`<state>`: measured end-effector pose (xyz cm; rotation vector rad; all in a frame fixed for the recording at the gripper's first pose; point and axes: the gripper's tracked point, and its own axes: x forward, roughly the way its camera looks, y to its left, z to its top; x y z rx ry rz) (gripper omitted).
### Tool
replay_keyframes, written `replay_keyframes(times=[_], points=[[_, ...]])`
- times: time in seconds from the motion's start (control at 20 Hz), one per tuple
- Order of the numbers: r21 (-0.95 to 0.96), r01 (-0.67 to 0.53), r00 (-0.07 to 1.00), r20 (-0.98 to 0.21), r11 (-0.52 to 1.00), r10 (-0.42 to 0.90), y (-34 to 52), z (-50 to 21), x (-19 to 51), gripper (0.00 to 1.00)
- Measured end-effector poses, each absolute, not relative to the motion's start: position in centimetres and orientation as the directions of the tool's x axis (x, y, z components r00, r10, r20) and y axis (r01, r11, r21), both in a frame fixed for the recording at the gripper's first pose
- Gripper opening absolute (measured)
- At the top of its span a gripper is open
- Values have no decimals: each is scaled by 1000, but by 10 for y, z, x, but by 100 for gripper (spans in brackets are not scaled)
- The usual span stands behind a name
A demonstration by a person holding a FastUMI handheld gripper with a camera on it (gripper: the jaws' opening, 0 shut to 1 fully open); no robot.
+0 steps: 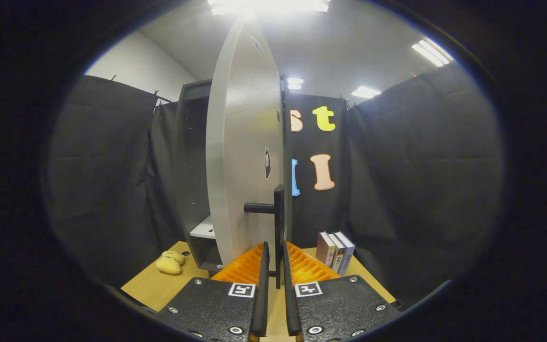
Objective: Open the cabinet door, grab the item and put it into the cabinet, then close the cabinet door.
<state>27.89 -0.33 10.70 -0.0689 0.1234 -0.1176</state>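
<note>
We see the tongs [274,259] clamped on the black vertical handle [278,228] of the grey cabinet door [245,156], which stands part open w/ the dark cabinet [190,166] interior behind it. The yellow plush toy [170,262] lies on the counter [152,285] left of the cabinet; three books [335,251] stand to the right. Door stickers too small to read.

Cabinet [193,180] standing on table [159,285], its door [240,156] swung open toward gripper [276,256]. Door handle [278,223] gripped between the fingers. Soft toy [170,262] lying on table left of cabinet; books [335,251] upright to the right.
</note>
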Motion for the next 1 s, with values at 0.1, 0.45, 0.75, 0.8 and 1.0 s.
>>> replay_keyframes(times=[0.1,0.45,0.75,0.8,1.0], points=[[-76,160,980,-107,984,-168,-16,110,274,13],[-37,332,941,79,943,-328,-46,150,265,10],[26,200,974,108,979,-202,-3,142,279,29],[27,162,982,94,986,-164,8,137,281,36],[20,64,996,65,998,-65,38,126,278,79]])
